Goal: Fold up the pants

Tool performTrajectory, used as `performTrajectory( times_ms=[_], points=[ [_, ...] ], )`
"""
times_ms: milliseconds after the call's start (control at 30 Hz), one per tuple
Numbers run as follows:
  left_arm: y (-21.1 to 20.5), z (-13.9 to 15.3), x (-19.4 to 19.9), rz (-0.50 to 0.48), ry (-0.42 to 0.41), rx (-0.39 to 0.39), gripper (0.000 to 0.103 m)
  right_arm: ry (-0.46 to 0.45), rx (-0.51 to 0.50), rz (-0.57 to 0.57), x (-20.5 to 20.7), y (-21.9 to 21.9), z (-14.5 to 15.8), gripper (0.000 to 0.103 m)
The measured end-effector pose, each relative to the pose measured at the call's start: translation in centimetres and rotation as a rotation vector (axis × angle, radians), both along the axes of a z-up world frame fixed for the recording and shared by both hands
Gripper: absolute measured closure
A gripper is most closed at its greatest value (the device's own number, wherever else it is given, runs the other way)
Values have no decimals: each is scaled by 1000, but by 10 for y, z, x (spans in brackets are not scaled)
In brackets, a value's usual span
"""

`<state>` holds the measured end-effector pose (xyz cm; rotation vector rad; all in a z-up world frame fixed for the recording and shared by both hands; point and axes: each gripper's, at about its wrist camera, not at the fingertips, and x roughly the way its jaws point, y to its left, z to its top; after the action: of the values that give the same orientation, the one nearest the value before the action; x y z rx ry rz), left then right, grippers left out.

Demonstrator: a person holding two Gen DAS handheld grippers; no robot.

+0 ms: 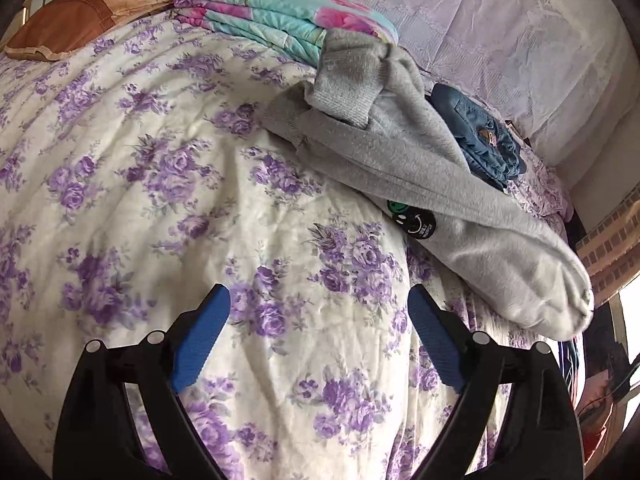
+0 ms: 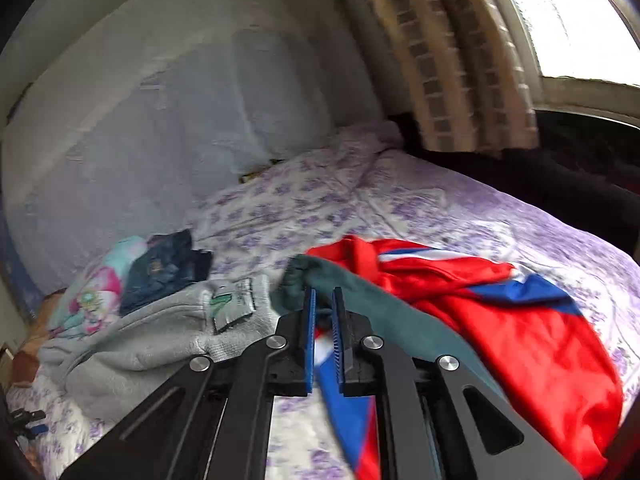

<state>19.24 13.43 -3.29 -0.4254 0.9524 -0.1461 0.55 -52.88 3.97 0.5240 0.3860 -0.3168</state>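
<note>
In the right wrist view my right gripper [image 2: 323,300] is shut on dark teal pants [image 2: 360,304] and holds their edge above the bed. The teal cloth trails right over a red, white and blue garment [image 2: 520,320]. In the left wrist view my left gripper [image 1: 319,304] is open and empty over the flowered quilt [image 1: 160,184]. A grey sweat garment [image 1: 400,168] lies folded to its upper right, and also shows in the right wrist view [image 2: 160,336].
Folded jeans [image 1: 480,140] lie behind the grey garment, beside a folded teal and pink blanket [image 1: 272,12]. A brown pillow [image 1: 72,24] sits at the far left. A pale padded headboard [image 2: 160,100], a curtain [image 2: 452,60] and a window [image 2: 580,20] stand behind the bed.
</note>
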Motion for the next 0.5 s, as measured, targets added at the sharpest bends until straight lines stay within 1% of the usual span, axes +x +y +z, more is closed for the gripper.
performTrajectory(
  times_ms=[33,67,100,200,233,267,300,333,367,400,433,467,500],
  points=[
    [-2,-6,8,-1,16,-31,16,-10,65,30,-6,-5,-10,93],
    [-4,-11,16,2,31,-69,16,-9,95,55,-9,-5,-19,93],
    [-5,-15,26,11,42,-102,16,1,102,76,-10,0,-26,93],
    [-5,-21,56,75,28,-134,15,51,88,162,-1,32,-45,91],
    [-5,-23,67,90,27,-155,14,65,91,198,6,40,-49,85],
    [-5,-24,77,106,28,-170,14,76,95,230,12,50,-53,74],
    [-6,-25,87,123,29,-182,13,78,93,259,17,61,-54,51],
    [-8,-25,95,134,25,-192,13,74,85,283,19,72,-54,45],
    [-9,-23,100,146,11,-205,17,74,72,305,24,82,-54,45],
    [-9,-21,102,149,-11,-241,27,74,58,332,27,93,-53,45],
    [-9,-19,103,115,-25,-319,60,73,50,362,31,101,-53,45],
    [-10,-16,102,113,-18,-336,68,73,43,388,35,108,-52,45],
    [-10,-8,96,123,-37,-308,76,77,40,408,38,114,-52,45]
  ],
)
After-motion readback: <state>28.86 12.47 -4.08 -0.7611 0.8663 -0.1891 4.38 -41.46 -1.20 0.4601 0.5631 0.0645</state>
